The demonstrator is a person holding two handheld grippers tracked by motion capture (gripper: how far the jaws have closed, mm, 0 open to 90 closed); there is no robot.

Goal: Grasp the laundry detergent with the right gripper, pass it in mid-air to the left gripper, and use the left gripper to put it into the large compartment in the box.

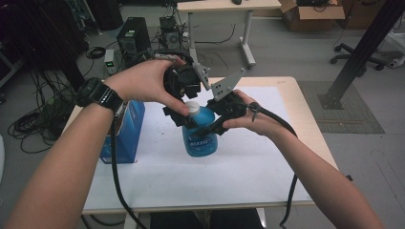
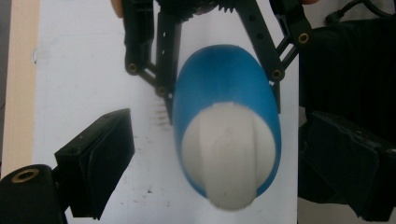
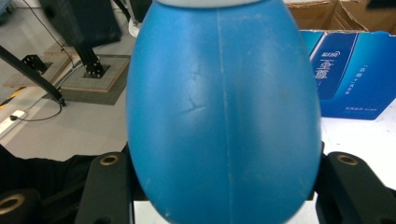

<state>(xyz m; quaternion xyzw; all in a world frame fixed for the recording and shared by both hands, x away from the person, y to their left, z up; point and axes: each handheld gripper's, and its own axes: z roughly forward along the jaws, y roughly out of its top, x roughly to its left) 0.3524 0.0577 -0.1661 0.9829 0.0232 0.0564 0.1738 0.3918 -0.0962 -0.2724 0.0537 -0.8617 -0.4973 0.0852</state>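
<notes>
Item, blue bottle: we find it upright above the white table top, near the middle, its white cap uppermost.

Right gripper: we see it come in from the right at mid-height of the bottle. In the right gripper view the blue body sits between the two black jaws, which press on its flanks; we record a firm clamp on the bottle.

Left gripper: we see it held above the bottle, pointing down. In the left gripper view the cap lies between the jaws with clear table showing on either side; the jaws stand wide apart and hold nothing. The same view shows the right gripper's linkage hugging the bottle's body beyond the cap.

Containers: the bottle is capped; we cannot tell its contents.

Surroundings: a blue carton stands on the table's left edge, well apart from the bottle, partly behind the left wrist and its black watch. Black cables trail from both grippers over the near edge. Beyond the table, on the floor, we note a computer tower, a cardboard box and an office chair base. Nothing stands between the left gripper and the cap.
</notes>
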